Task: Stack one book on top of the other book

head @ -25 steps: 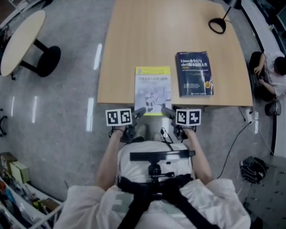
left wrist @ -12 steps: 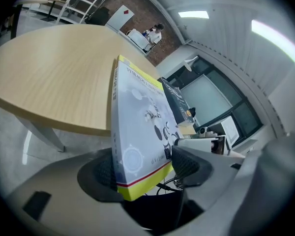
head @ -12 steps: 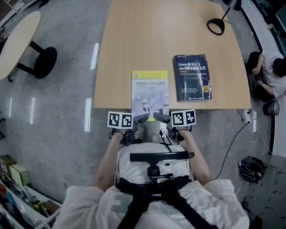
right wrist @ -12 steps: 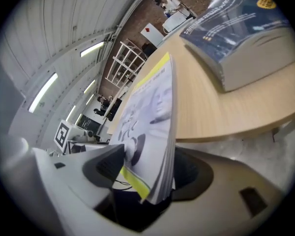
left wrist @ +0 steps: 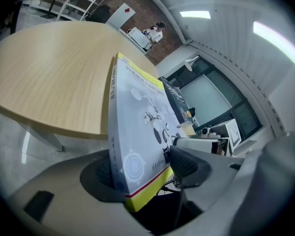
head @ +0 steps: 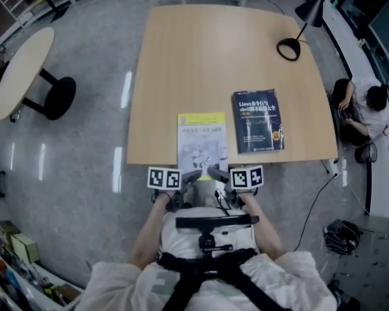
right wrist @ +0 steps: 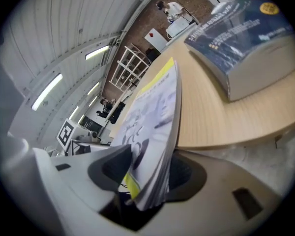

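Note:
A white and yellow book (head: 202, 144) lies at the table's (head: 207, 57) near edge, its near end hanging over the edge. A thick dark blue book (head: 258, 120) lies flat to its right, apart from it. My left gripper (head: 190, 175) has the light book's (left wrist: 137, 122) near left corner between its closing jaws, and the upper pad looks just short of the cover. My right gripper (head: 215, 173) is closing on the near right corner, its pads against the cover and pages (right wrist: 152, 117). The dark book (right wrist: 236, 38) also shows in the right gripper view.
A black desk lamp (head: 292, 44) stands at the table's far right. A small round table (head: 23, 70) is off to the left on the grey floor. A person (head: 360, 105) sits to the right of the table. Shelving (head: 13, 251) sits at the lower left.
Both grippers have slid inward along the light book's near edge and now straddle it. The two marker cubes stand closer together.

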A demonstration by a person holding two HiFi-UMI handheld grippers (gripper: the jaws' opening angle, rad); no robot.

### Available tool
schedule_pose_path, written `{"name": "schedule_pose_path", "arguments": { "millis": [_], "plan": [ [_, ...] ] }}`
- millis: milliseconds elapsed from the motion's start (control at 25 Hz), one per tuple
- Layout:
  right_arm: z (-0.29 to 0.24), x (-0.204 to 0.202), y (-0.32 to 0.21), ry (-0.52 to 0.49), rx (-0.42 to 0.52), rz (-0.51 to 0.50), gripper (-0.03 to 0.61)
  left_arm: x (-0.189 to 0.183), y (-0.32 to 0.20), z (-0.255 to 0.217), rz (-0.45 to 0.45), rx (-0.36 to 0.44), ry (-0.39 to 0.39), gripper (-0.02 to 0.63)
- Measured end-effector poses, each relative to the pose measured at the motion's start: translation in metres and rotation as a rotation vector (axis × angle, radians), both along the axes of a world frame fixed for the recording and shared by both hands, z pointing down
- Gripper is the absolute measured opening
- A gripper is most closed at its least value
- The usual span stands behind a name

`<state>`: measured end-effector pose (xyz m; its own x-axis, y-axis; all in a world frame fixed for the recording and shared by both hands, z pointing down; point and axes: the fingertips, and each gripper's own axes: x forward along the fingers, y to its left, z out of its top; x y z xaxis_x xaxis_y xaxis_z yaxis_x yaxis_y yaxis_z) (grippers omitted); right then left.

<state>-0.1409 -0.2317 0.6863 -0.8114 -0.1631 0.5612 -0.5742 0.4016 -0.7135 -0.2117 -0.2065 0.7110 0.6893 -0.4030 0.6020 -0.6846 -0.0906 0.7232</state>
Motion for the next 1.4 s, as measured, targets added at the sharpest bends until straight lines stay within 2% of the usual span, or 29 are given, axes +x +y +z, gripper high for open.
{"name": "schedule_pose_path", "arguments": {
  "millis": [120, 320, 400, 640, 800, 960, 1120, 1400],
  "plan": [
    [-0.01, -0.002, -0.001, 0.039, 0.069, -0.035, 0.152, -0.003, -0.002, -0.009, 0.001, 0.052, -0.025, 0.257],
    [-0.013, 0.0, -0.001, 0.085, 0.122, -0.045, 0.138, 0.0, -0.003, -0.021, 0.038, 0.148, -0.118, 0.184],
    [-0.019, -0.001, -0.002, 0.098, 0.151, -0.05, 0.138, 0.0, -0.004, -0.027, 0.041, 0.175, -0.128, 0.176],
    [-0.064, 0.001, -0.023, 0.047, 0.24, -0.008, 0.137, 0.001, -0.026, -0.071, -0.001, 0.279, -0.103, 0.17],
    [-0.1, 0.015, -0.041, 0.033, 0.336, 0.02, 0.137, 0.014, -0.047, -0.107, 0.02, 0.387, -0.134, 0.17],
    [-0.13, 0.034, -0.064, 0.032, 0.42, 0.047, 0.137, 0.03, -0.071, -0.133, 0.033, 0.455, -0.145, 0.17],
    [-0.139, 0.052, -0.067, 0.054, 0.459, 0.048, 0.137, 0.051, -0.076, -0.14, 0.037, 0.482, -0.119, 0.17],
    [-0.132, 0.088, -0.08, 0.1, 0.451, 0.1, 0.138, 0.087, -0.091, -0.134, 0.094, 0.457, -0.089, 0.17]
  ]
}}
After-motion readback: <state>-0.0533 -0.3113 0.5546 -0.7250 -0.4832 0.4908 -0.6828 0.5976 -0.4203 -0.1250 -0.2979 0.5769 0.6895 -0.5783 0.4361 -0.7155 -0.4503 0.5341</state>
